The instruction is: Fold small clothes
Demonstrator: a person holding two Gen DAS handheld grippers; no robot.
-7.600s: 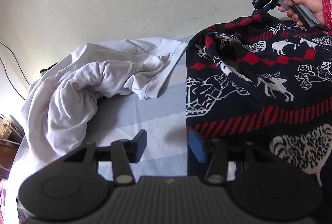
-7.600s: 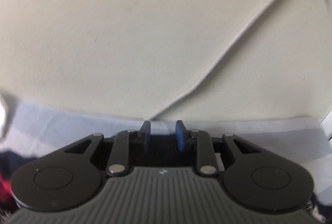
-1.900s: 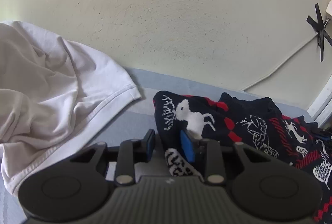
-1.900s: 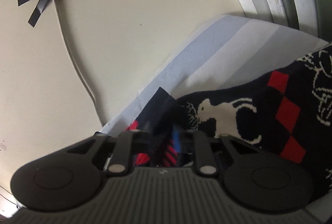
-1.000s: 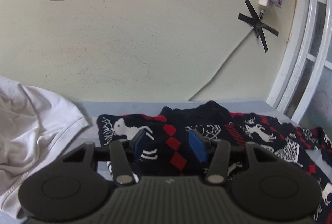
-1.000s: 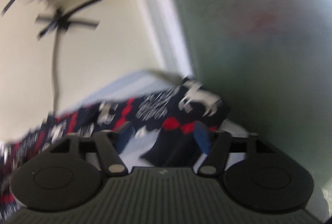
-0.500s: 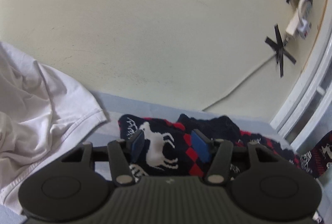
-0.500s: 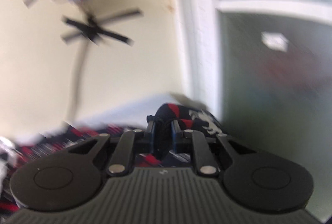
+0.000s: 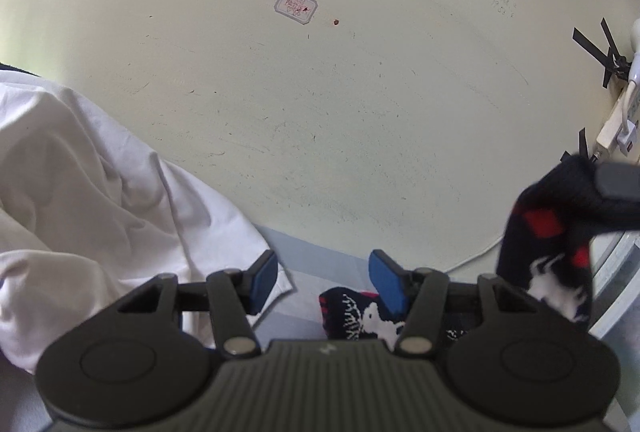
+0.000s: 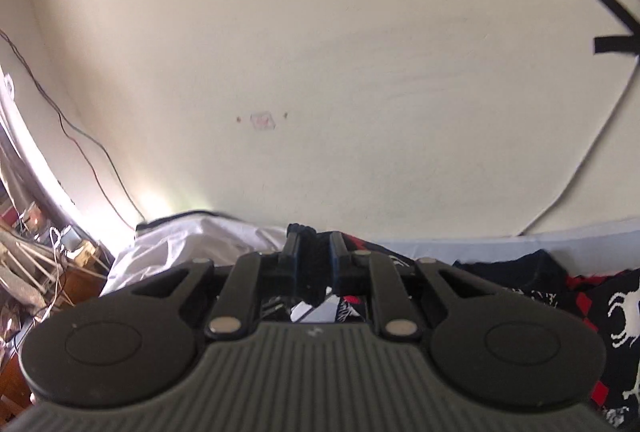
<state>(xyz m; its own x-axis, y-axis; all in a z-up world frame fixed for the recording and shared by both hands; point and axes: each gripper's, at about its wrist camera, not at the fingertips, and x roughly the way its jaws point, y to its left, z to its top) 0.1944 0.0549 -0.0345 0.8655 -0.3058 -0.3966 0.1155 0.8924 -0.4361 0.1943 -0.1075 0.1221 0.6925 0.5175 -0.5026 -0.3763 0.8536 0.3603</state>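
A dark navy sweater with red diamonds and white reindeer lies on a pale blue sheet. In the left wrist view part of the sweater [image 9: 360,316] lies just under my right blue fingertip. My left gripper [image 9: 326,282] is open and empty above it. My right gripper [image 10: 314,252] is shut on a dark sleeve end of the sweater [image 10: 560,308]. In the left wrist view that sleeve [image 9: 548,240] hangs lifted at the far right, held by the right gripper [image 9: 616,188].
A crumpled white T-shirt [image 9: 92,216] lies on the left of the bed and shows behind the fingers in the right wrist view [image 10: 192,240]. The cream wall [image 9: 320,104] stands close behind. A taped cable and plug [image 9: 616,120] hang at right. Clutter [image 10: 36,256] sits at far left.
My right gripper closed on the sweater sleeve and swung it up and leftward over the sweater. My left gripper stayed open and tilted up toward the wall.
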